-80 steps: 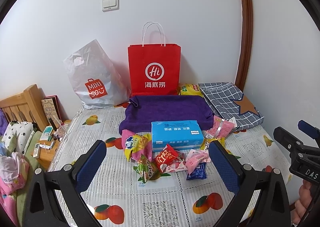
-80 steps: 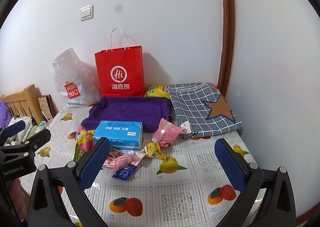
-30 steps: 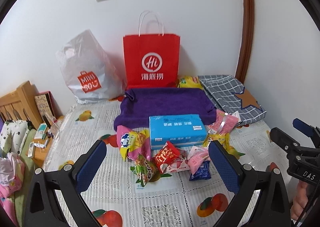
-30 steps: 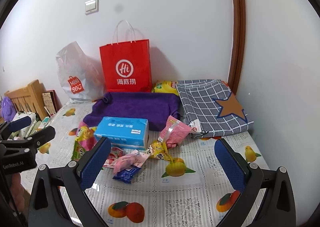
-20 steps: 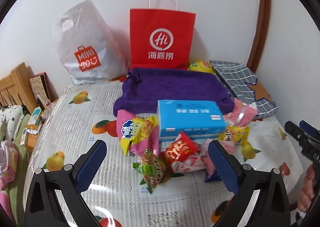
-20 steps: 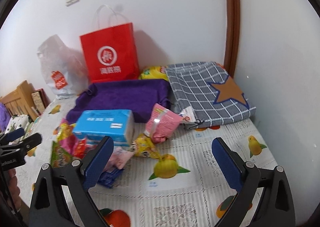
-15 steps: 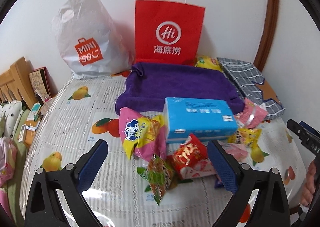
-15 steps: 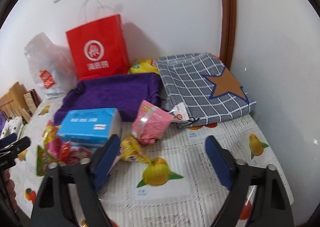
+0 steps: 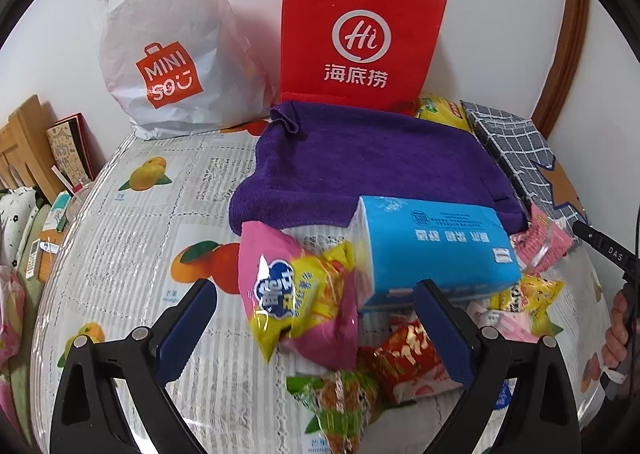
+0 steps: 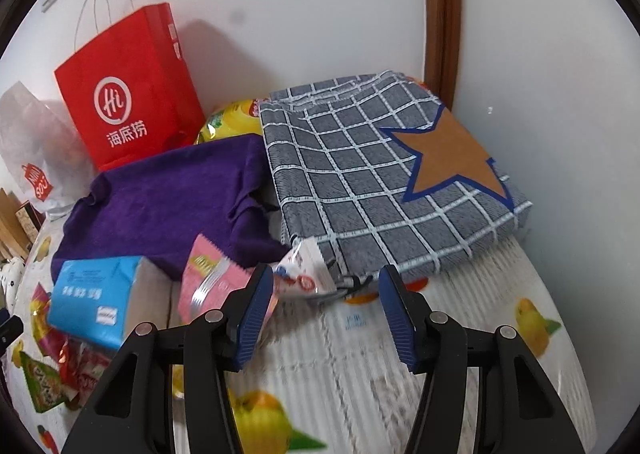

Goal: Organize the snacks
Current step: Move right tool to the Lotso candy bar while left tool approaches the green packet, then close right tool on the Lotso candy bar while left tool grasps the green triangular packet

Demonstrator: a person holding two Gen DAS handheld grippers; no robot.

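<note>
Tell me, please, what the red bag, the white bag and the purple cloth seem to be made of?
Red bag: stiff matte paper, sharp creases, cord handles. White bag: thin plastic, crinkled and faintly translucent. Purple cloth: soft fuzzy fabric, probably microfibre or terry.

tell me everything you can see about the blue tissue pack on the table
The blue tissue pack is a soft rectangular brick in glossy light-blue plastic wrap, with white print and a small white label on its broad top face. It looks sealed and full, and lies flat on the fruit-print tablecloth. Its far edge sits against the purple towel. The pink and yellow snack bag leans on its left end, and smaller snack packets crowd its near side. No fingers touch it.
</note>
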